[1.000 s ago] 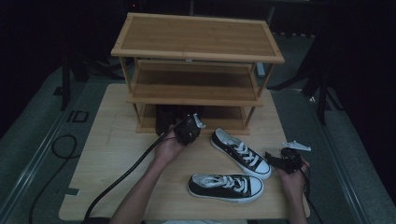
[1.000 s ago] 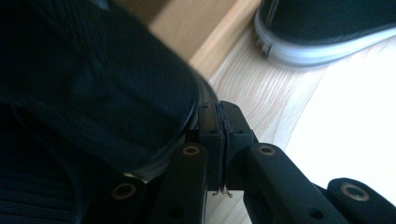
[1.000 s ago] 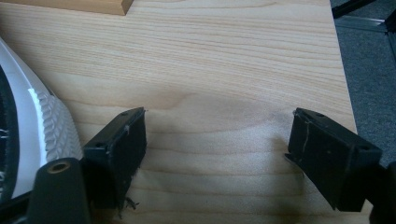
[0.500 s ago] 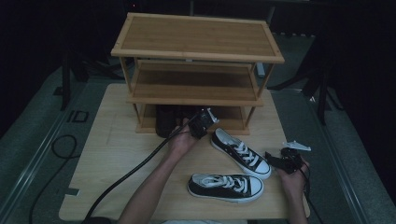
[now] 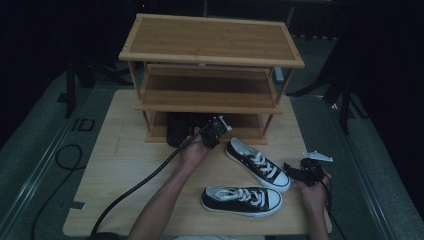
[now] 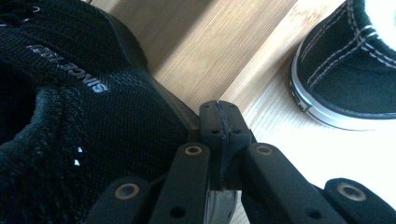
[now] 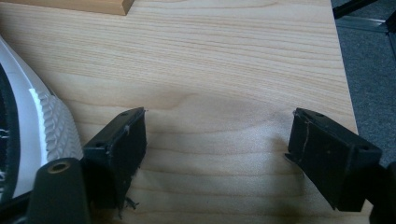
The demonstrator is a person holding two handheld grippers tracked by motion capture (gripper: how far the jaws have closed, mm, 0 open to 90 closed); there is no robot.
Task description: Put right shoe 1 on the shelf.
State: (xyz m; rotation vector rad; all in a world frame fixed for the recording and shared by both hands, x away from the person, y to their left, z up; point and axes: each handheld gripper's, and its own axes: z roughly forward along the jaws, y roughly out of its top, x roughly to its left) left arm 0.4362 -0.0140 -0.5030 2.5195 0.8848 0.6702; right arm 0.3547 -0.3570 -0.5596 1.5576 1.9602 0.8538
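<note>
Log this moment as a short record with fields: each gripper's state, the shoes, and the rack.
left gripper: jaws shut, nothing between them, beside the black knit shoe
right gripper: open, nothing between the jaws, over bare table
canvas sneakers: two on the table, one near the rack, one by the front edge
rack: three bamboo shelves, top bare, black shoes on the bottom one

blk knit shoe (image 6: 70, 116) | upright, bottom shelf of rack, front edge | blk/white sneaker (image 6: 350, 65) just beside, on table

Wooden table (image 5: 115, 165) with shoe rack (image 5: 210, 50), 2 sneakers (image 5: 257, 162).
</note>
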